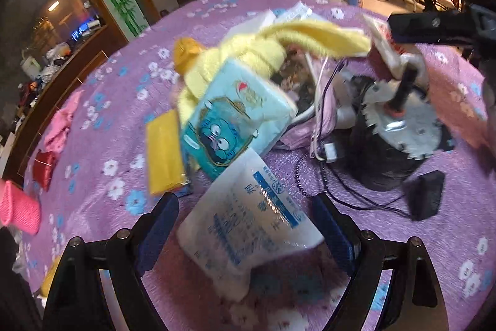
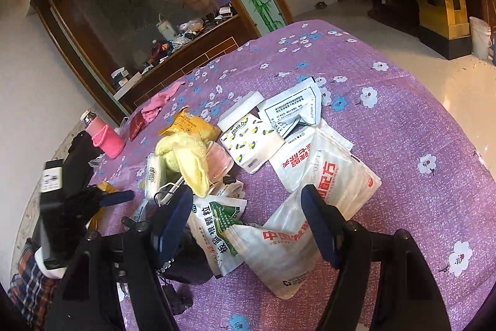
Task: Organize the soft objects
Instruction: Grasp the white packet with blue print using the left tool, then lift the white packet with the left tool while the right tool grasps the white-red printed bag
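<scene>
Between the left gripper's (image 1: 245, 225) open jaws lies a white packet (image 1: 248, 222).

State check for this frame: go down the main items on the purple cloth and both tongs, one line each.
Left tongs: open, straddling the white-and-blue packet, pads not pressing.
Right tongs: open, over the white pouches, holding nothing.
White-and-blue packet: lying flat, sealed.
Light-blue tissue pack: tilted, propped on the pile.
Yellow towel: crumpled, draped over the pile.
Grey-and-white packet: torn open.
Pink-sleeved bottle: upright, capped.
</scene>
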Motion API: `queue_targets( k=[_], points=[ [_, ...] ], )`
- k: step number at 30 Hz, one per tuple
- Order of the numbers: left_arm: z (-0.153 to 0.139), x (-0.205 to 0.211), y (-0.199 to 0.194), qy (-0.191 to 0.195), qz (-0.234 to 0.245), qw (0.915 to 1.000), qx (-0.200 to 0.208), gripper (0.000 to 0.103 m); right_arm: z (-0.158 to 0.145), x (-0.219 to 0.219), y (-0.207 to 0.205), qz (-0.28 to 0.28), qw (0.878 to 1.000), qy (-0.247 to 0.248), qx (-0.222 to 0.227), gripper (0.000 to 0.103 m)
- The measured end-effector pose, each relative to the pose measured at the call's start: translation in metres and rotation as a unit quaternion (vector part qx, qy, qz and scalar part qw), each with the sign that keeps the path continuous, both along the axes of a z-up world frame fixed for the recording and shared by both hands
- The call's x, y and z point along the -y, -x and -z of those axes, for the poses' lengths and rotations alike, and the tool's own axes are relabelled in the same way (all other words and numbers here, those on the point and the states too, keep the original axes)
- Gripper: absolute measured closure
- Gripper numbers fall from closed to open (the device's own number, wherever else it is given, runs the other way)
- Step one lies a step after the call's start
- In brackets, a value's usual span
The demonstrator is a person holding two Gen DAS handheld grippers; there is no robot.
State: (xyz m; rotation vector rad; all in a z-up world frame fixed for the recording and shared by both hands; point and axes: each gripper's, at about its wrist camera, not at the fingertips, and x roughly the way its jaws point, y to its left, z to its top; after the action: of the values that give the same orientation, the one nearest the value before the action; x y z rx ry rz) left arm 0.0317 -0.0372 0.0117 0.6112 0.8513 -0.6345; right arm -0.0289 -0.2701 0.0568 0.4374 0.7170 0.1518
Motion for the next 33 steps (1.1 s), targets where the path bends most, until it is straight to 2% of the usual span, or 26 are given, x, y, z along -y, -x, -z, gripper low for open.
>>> queue_targets(
  k=[1, 2, 3, 4, 5, 10, 15, 20, 23, 26, 30, 33],
  points=[
    [-0.002, -0.001, -0.002, 0.009, -0.009, 0.9999, 0.003, 0.024, 0.000, -0.001, 0.000, 0.000, 1.000, 0.002, 0.000, 0.032],
    [-0.003, -0.002, -0.004, 0.011, -0.019, 0.9997, -0.007, 0.042, 0.000, -0.001, 0.000, 0.000, 1.000, 0.003, 0.000, 0.032],
    [-0.005, -0.004, -0.005, 0.011, -0.032, 0.9994, -0.010, 0.048, 0.000, -0.001, 0.001, 0.000, 1.000, 0.003, 0.001, 0.032],
    [-0.008, -0.008, -0.005, 0.019, -0.045, 0.9988, -0.008, 0.062, 0.000, -0.001, 0.000, 0.000, 1.000, 0.002, 0.001, 0.032],
    [-0.012, -0.012, -0.004, 0.031, -0.053, 0.9980, -0.012, 0.071, 0.000, -0.001, 0.000, 0.000, 1.000, 0.001, 0.001, 0.032],
    [-0.039, -0.042, 0.016, 0.126, -0.095, 0.9873, -0.020, 0.073, -0.001, 0.002, 0.001, 0.009, 1.000, -0.003, 0.002, 0.032],
    [-0.077, -0.077, 0.060, 0.249, -0.114, 0.9615, -0.021, 0.073, 0.000, 0.009, 0.003, 0.020, 1.000, -0.014, 0.004, 0.032],
    [-0.104, -0.108, 0.107, 0.329, -0.137, 0.9341, 0.007, 0.073, 0.001, 0.022, 0.005, 0.037, 0.999, -0.039, 0.008, 0.032],
    [-0.110, -0.125, 0.127, 0.353, -0.152, 0.9230, 0.024, 0.073, -0.001, 0.031, 0.009, 0.056, 0.997, -0.046, 0.017, 0.032],
    [-0.113, -0.144, 0.139, 0.364, -0.165, 0.9161, 0.030, 0.073, -0.005, 0.036, 0.014, 0.069, 0.996, -0.048, 0.014, 0.032],
    [-0.115, -0.165, 0.150, 0.367, -0.175, 0.9127, 0.041, 0.073, -0.006, 0.050, 0.030, 0.093, 0.993, -0.074, -0.008, 0.032],
    [-0.113, -0.177, 0.153, 0.375, -0.177, 0.9089, 0.045, 0.073, -0.005, 0.058, 0.037, 0.115, 0.990, -0.069, -0.034, 0.031]
  ],
)
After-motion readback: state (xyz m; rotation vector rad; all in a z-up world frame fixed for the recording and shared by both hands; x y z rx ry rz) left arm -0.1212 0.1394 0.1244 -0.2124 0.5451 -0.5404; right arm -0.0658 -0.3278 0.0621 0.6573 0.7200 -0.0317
